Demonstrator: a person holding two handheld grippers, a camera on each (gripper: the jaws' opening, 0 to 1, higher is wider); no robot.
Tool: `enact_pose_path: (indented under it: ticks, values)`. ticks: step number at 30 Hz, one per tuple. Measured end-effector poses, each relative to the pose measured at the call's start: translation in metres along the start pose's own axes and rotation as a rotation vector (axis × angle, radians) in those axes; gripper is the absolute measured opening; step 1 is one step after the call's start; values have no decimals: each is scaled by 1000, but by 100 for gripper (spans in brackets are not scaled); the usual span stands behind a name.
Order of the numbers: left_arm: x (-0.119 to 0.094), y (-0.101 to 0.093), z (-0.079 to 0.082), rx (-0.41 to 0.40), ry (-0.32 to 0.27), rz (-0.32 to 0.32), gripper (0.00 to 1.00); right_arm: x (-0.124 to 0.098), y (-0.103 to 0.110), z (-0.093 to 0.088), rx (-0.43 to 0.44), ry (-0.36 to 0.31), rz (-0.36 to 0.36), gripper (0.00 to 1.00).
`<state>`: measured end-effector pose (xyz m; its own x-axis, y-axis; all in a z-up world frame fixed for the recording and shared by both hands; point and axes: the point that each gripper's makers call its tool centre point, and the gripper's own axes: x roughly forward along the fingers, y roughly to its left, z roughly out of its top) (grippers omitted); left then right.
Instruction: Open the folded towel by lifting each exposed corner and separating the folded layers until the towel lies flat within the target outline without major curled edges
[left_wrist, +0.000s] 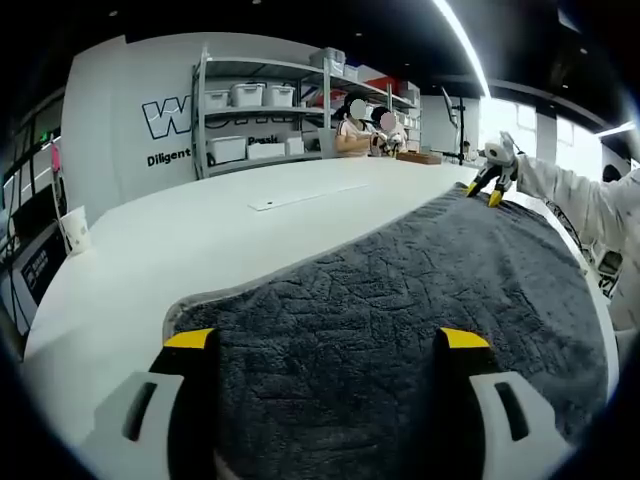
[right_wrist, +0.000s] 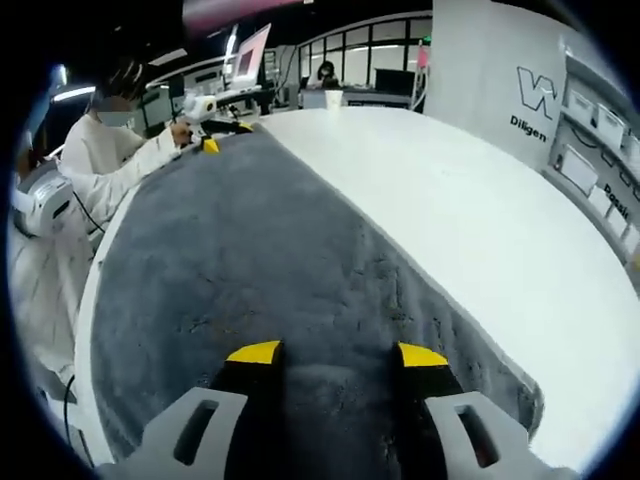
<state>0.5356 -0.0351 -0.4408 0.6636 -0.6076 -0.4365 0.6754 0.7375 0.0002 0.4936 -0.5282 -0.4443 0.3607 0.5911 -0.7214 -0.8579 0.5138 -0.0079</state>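
grey towel (left_wrist: 400, 300) spread on white table (left_wrist: 150, 260); both grippers apart.

Left gripper view: I see the towel (left_wrist: 400, 330) spread on the counter (left_wrist: 200, 240), filling centre and lower right of frame. My left hand-held gripper (left_wrist: 328, 340) sits at bottom centre, over the towel's near end. Right hand-held gripper (left_wrist: 488, 185) at upper right, at the towel's far end. Flat strip (left_wrist: 305, 195) on the bare counter, upper centre, apart from the towel. Cup (left_wrist: 75, 230) at the counter's left edge. Shelving (left_wrist: 270, 110) behind the counter, top centre.

Right gripper view: towel runs from bottom centre to upper left; bare counter to its right. A person (right_wrist: 100, 160) stands at the left, beside the counter's edge.
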Motion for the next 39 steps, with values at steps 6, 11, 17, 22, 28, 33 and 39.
enact_pose_path:
  ticks: [6,11,17,22,28,33,39]
  values:
    - [0,1,0,0,0,0,88,-11,-10,-12,30,5,-40,43]
    - [1,1,0,1,0,4,89,-21,-18,-7,83,-75,-88,44]
    - [2,0,1,-7,11,12,88,-42,-26,21,166,-238,-205,40]
    - [1,5,8,14,-2,52,95,-38,-15,29,129,-231,-271,46]
    - [-3,19,25,12,-99,109,93,-16,20,49,88,-286,-243,44]
    - [-1,21,20,-17,-95,96,93,4,47,70,117,-338,-135,40]
    - [5,18,6,-17,-37,89,94,30,76,102,31,-323,-74,40]
